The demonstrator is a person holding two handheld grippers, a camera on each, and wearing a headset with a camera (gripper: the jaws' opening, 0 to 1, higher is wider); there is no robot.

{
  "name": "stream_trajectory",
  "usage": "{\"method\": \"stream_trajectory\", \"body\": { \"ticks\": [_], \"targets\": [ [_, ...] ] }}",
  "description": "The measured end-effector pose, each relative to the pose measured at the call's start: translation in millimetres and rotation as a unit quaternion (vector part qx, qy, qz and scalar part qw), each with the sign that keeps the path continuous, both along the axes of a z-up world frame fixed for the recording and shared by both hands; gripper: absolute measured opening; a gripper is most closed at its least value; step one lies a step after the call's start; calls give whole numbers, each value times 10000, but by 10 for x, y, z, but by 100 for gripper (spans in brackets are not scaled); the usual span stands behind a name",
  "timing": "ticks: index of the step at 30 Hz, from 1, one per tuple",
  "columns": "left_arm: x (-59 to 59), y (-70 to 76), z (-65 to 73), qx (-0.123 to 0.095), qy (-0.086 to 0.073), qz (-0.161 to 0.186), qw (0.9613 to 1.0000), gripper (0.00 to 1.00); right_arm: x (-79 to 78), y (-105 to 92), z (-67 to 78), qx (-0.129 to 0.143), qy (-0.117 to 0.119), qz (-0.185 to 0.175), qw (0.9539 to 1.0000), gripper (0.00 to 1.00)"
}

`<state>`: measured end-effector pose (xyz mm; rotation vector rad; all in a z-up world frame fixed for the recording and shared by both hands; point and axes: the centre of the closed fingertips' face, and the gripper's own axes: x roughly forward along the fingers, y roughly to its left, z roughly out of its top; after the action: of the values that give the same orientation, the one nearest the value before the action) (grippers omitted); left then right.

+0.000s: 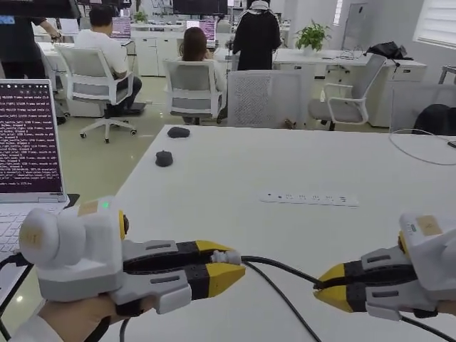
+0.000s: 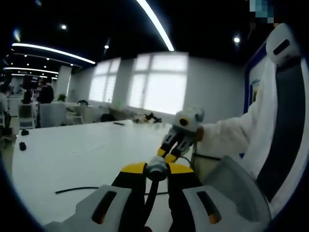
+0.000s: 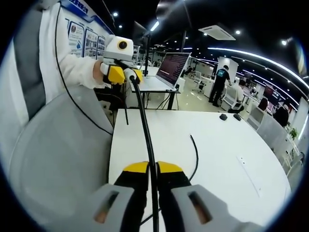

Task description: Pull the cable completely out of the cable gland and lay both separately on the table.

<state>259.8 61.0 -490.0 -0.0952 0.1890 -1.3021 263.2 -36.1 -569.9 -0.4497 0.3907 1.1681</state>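
My left gripper [image 1: 239, 265] hangs low over the white table [image 1: 285, 171], shut on a small grey cable gland [image 1: 228, 256] at its yellow tips. A black cable [image 1: 281, 268] runs out of the gland to the right and into my right gripper [image 1: 318, 286], which is shut on it. In the left gripper view the gland [image 2: 157, 169] sits between the jaws, with the right gripper [image 2: 175, 147] just beyond. In the right gripper view the cable [image 3: 145, 125] stretches from my closed jaws up to the left gripper [image 3: 123, 72]. More cable trails on the table [image 2: 77, 189].
An open laptop [image 1: 28, 139] stands at the left edge. Two dark mice [image 1: 164, 158] [image 1: 178, 132] lie at the table's far left, and a white power strip [image 1: 308, 198] lies mid-table. A thin cable loop [image 1: 420, 153] is far right. Chairs and people sit beyond.
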Motion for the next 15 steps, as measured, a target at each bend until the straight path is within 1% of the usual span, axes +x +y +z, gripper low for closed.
{"method": "stream_trajectory", "body": {
  "ticks": [3, 7, 10, 13, 15],
  "targets": [
    [-2, -16, -4, 3, 0, -35, 10000, 17, 21, 7, 37, 27, -44, -31, 10000, 8],
    [-15, -70, -16, 29, -3, -120, 9999, 17, 48, 85, 177, 134, -206, -48, 9997, 20],
    [-25, -124, -31, 38, 16, -187, 9998, 17, 24, 181, 279, 165, -326, 94, 9993, 21],
    [-51, -187, -36, 34, 22, -262, 9996, 17, -23, 318, 404, 218, -470, 299, 9982, 22],
    [-64, -228, -48, 45, 29, -309, 9995, 17, -51, 384, 456, 242, -523, 401, 9975, 22]
  ]
}}
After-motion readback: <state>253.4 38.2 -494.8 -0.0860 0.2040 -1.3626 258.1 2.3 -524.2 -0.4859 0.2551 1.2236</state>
